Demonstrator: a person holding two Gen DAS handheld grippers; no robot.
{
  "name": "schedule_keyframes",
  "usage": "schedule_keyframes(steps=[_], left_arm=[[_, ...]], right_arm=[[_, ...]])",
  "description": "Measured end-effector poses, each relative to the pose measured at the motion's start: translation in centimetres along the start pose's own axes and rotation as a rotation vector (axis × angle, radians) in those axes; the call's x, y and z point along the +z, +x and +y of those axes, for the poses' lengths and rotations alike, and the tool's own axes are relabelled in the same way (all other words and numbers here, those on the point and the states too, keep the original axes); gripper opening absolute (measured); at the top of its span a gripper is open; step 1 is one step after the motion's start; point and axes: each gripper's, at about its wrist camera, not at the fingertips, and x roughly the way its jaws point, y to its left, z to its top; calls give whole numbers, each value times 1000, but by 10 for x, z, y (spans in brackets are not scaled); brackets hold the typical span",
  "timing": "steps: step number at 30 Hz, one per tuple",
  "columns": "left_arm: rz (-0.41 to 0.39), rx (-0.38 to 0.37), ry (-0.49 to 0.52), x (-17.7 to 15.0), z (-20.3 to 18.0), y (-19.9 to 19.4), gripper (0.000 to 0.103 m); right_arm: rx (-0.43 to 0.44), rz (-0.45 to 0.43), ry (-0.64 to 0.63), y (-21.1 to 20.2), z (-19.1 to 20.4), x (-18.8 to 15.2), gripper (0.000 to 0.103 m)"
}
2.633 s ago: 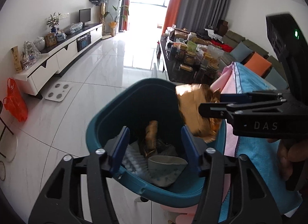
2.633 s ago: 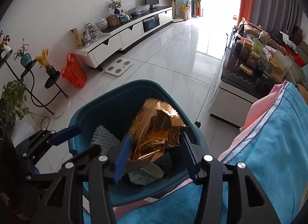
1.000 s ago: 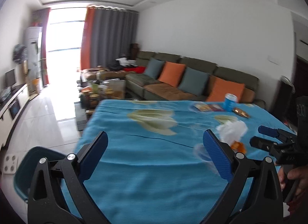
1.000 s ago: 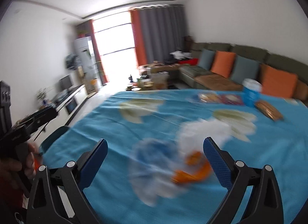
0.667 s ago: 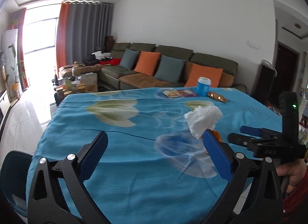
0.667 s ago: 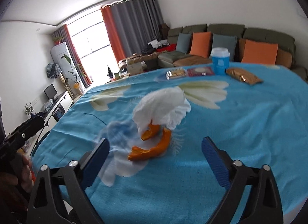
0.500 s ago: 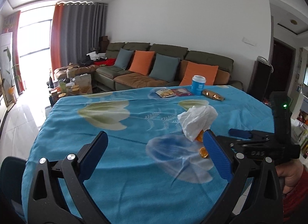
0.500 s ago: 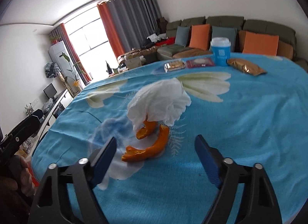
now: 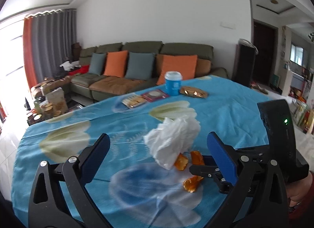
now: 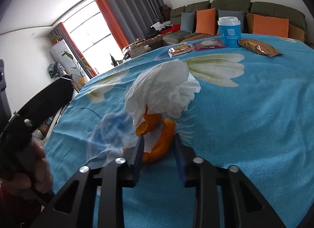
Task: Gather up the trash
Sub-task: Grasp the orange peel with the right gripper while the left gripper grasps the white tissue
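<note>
A crumpled white tissue (image 10: pixel 162 94) lies on the blue flowered tablecloth (image 10: pixel 255 120), partly covering curled orange peel (image 10: pixel 163 141). My right gripper (image 10: pixel 159 145) is down at the cloth. Its jaws are closing, with the near piece of peel between them and both pads against it. A second piece of peel (image 10: pixel 149 125) pokes out from under the tissue. In the left wrist view my left gripper (image 9: pixel 157 145) hovers wide open in front of the tissue (image 9: pixel 172 139), holding nothing. There the right gripper (image 9: pixel 193 166) comes in from the right among the peel pieces (image 9: pixel 193 183).
At the table's far side stand a blue lidded cup (image 10: pixel 229 31), a gold snack packet (image 10: pixel 259 48) and two flat food packets (image 10: pixel 179 48). Behind them is a green sofa (image 9: pixel 145 67) with orange and grey cushions. A hand (image 10: pixel 39 169) holds the left tool at the left edge.
Both grippers swung from the teal bin to the table. The right gripper dropped to the peel and its jaws went from wide to narrow around it. The left gripper moved closer to the tissue.
</note>
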Motion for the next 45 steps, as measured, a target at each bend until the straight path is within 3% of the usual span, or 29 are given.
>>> schedule_keyframes(steps=[11, 20, 24, 28, 34, 45], left_arm=[[53, -32, 67, 2, -20, 47, 96], [126, -50, 93, 3, -30, 76, 69], [158, -61, 87, 1, -30, 82, 40], [167, -65, 67, 0, -27, 80, 22], [108, -75, 30, -2, -20, 58, 14], [-15, -43, -92, 10, 20, -2, 13]], right_arm=[[26, -31, 63, -15, -20, 1, 12], [-7, -46, 102, -28, -37, -5, 12], [-7, -54, 100, -29, -39, -3, 12], [-9, -54, 98, -28, -39, -3, 12], [-15, -60, 95, -28, -39, -2, 12], [2, -98, 50, -38, -19, 6, 12]])
